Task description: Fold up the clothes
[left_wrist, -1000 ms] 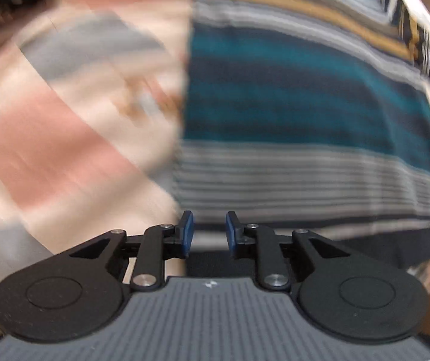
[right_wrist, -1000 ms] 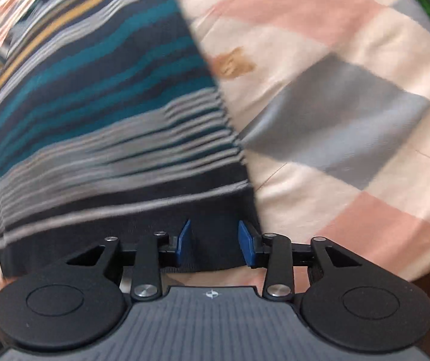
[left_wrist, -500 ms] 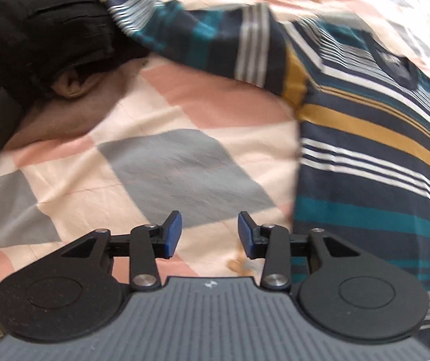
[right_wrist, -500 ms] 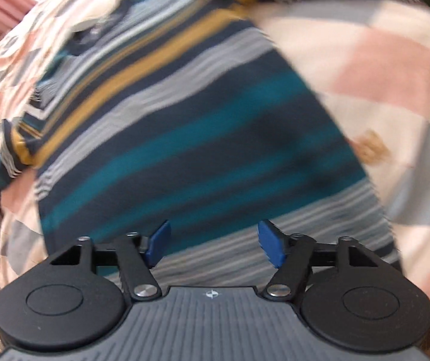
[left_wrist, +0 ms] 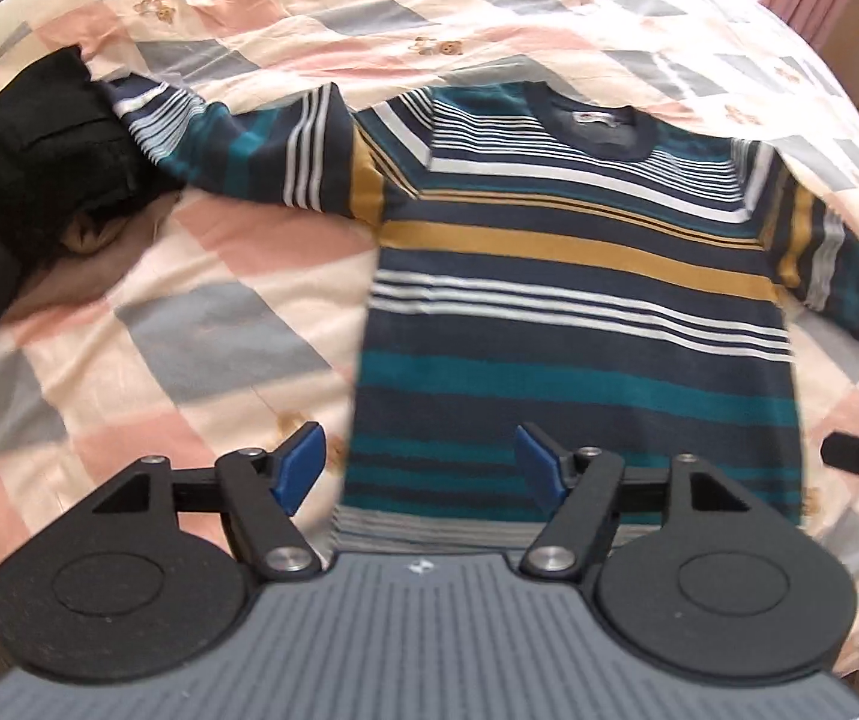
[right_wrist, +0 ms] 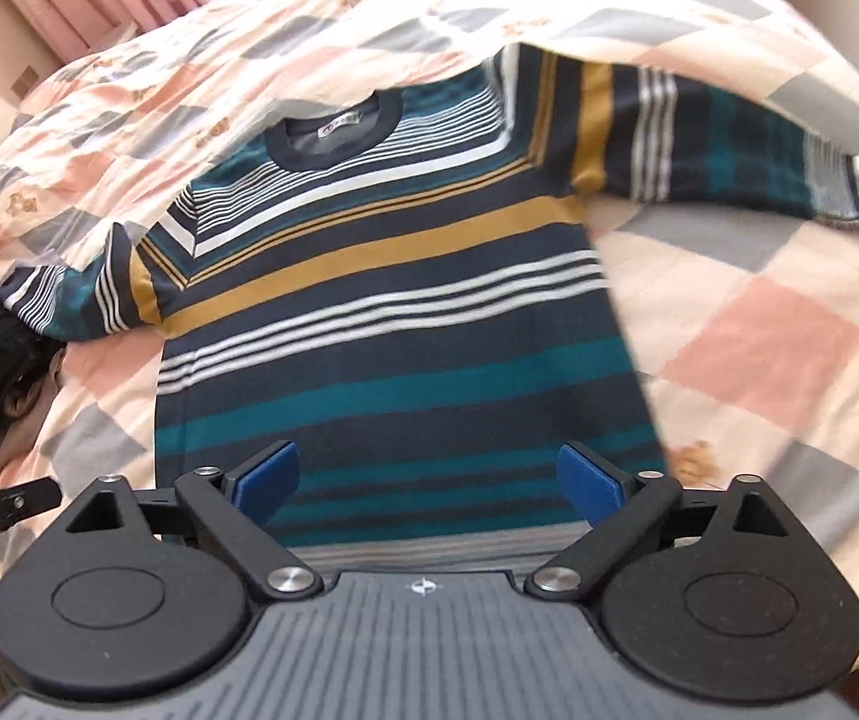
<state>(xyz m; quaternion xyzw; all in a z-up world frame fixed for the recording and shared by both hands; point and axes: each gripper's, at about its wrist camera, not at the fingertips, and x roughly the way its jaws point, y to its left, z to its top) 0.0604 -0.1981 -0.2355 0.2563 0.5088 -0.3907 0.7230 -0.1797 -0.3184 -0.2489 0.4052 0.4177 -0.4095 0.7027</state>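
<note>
Left wrist view shows the striped sweater point(left_wrist: 573, 324) spread flat, front up, sleeves out, on the patchwork bedspread point(left_wrist: 201, 312) beside a black garment point(left_wrist: 27, 180), while the left gripper point(left_wrist: 420, 468) and right gripper point(right_wrist: 426, 477) both hover above its hem, jaws spread wide and gripping nothing

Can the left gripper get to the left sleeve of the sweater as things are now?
Probably yes. The left gripper is open and holds nothing, and the sleeve lies flat on the bedspread. Only its cuff rests against the black clothes.
</note>
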